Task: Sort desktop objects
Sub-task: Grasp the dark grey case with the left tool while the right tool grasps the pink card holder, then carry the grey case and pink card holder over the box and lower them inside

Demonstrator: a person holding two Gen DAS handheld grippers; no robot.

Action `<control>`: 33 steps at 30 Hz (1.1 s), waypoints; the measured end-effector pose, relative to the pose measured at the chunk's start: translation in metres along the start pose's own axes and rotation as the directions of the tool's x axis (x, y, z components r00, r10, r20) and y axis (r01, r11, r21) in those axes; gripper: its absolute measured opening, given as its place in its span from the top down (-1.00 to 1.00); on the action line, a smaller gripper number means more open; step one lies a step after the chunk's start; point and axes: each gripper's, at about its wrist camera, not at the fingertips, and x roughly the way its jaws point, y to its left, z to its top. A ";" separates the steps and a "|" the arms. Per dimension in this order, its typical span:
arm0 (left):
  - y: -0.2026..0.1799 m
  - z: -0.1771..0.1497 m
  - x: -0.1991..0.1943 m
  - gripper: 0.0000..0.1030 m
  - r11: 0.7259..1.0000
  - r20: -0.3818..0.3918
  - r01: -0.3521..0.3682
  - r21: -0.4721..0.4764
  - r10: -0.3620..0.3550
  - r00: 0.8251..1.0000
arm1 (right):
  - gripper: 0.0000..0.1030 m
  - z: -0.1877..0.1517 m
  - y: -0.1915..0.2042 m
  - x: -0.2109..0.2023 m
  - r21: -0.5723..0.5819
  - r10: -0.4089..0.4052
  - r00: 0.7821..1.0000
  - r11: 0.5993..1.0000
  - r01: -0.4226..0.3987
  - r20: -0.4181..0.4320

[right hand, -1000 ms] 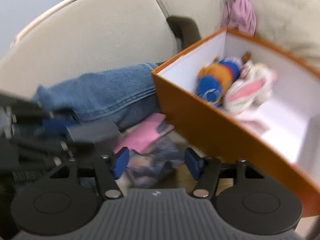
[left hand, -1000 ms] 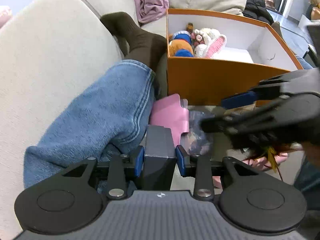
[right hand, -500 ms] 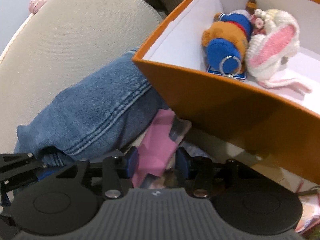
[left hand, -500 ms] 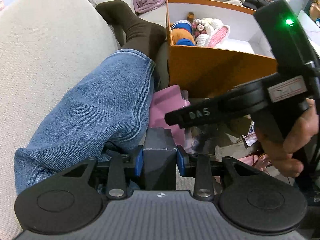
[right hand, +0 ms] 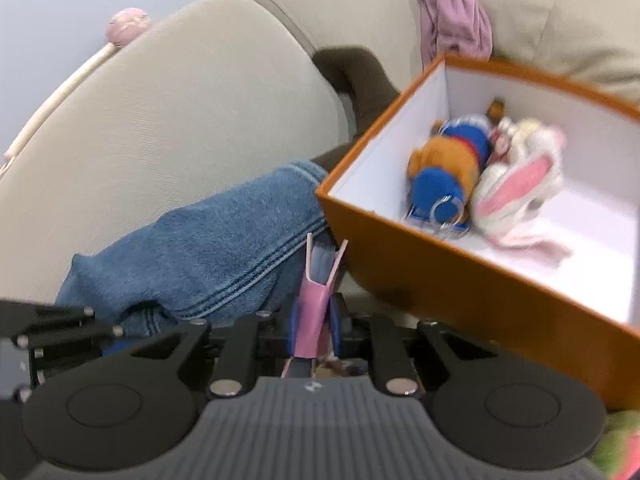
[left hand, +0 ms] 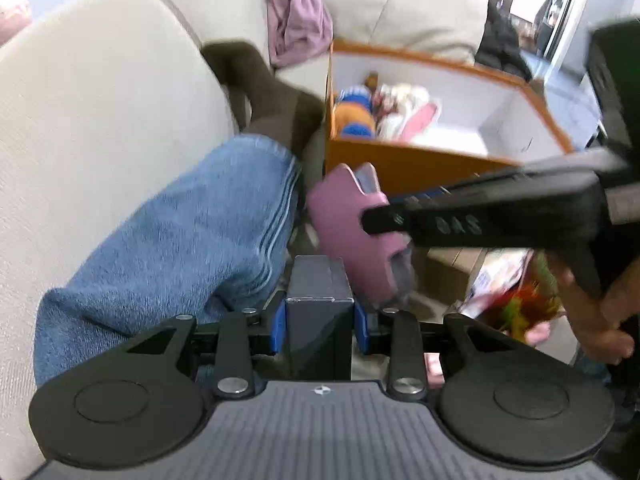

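Note:
My left gripper (left hand: 319, 320) is shut on a dark grey box (left hand: 319, 300) and holds it low in front of the sofa. My right gripper (right hand: 315, 330) is shut on a pink card holder (right hand: 316, 292), seen edge-on with bluish cards inside; it shows lifted in the left wrist view (left hand: 352, 232), just left of the orange box (left hand: 400, 164). The right gripper's black body (left hand: 500, 208) crosses the left wrist view. The orange box (right hand: 460, 280) holds an orange-and-blue plush toy (right hand: 448, 172) and a white-and-pink knitted bunny (right hand: 520, 184).
A leg in blue jeans (left hand: 192, 240) with a dark sock (left hand: 272, 100) lies along the beige sofa (left hand: 100, 128). A mauve cloth (left hand: 296, 28) hangs on the cushions behind the box. Colourful papers and feathers (left hand: 516, 300) lie at the right, by a hand (left hand: 600, 312).
My right gripper closed on the pink card holder and lifted it off the pile, toward the orange box's near wall. My left gripper kept its hold on the grey box.

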 end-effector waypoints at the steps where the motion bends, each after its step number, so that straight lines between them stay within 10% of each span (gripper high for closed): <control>1: -0.001 0.000 -0.002 0.27 1.000 0.020 0.002 -0.010 -0.002 1.000 | 0.67 -0.002 0.001 -0.008 -0.018 -0.019 1.000 1.000 0.020 0.009; 13: -0.028 -0.001 0.025 0.26 1.000 0.055 0.011 0.026 -0.012 0.998 | 0.70 -0.045 -0.010 -0.043 -0.106 -0.111 0.990 0.989 0.101 -0.090; 24: -0.018 -0.017 0.028 0.26 0.999 -0.135 0.044 0.018 -0.041 0.990 | 0.54 -0.046 0.003 -0.024 -0.176 -0.113 0.985 0.980 0.089 -0.131; 33: -0.007 -0.020 0.035 0.27 0.999 -0.126 0.031 -0.037 -0.035 0.991 | 0.62 -0.049 -0.003 -0.018 -0.153 -0.115 0.987 0.984 0.096 -0.117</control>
